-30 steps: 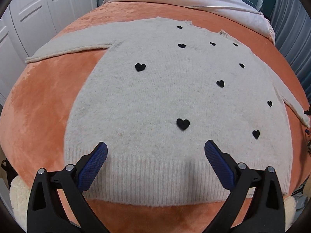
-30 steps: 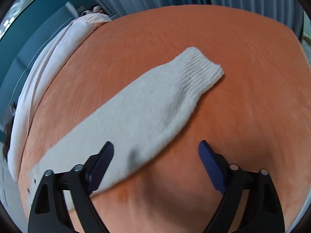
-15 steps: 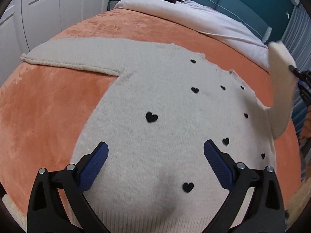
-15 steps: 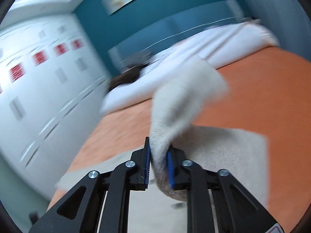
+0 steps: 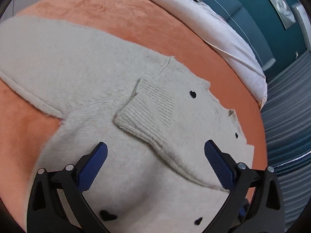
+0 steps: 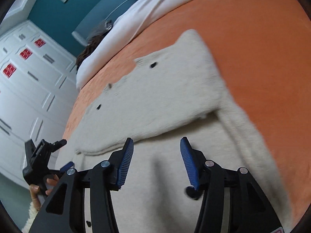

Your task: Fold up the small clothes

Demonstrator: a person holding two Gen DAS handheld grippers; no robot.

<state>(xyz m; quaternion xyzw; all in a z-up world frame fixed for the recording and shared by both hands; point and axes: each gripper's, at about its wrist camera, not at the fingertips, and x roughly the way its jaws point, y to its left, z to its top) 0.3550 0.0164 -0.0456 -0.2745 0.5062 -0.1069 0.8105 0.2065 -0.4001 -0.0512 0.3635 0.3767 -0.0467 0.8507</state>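
Sweater [image 5: 120, 89] flat on orange bed [image 5: 108, 17]; one sleeve [image 5: 151, 116] folded across chest, mid-frame; right gripper [image 6: 156, 163] jaws just opening, empty; left gripper [image 5: 155, 167] jaws wide, empty; next, probably: fold far-left sleeve inward.

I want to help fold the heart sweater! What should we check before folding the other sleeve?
1. Right sleeve folded across the sweater: ok, its cuff lies flat on the chest.
2. Right gripper let go: ok, its jaws have just been opening and nothing is between the fingers.
3. Left gripper ready: ok, open and empty above the sweater.
4. Left sleeve flat: ok, stretched out on the orange blanket.
5. Left cuff reachable: cannot tell, it runs out of view.
6. Bottom hem straight: cannot tell, hidden behind the grippers.
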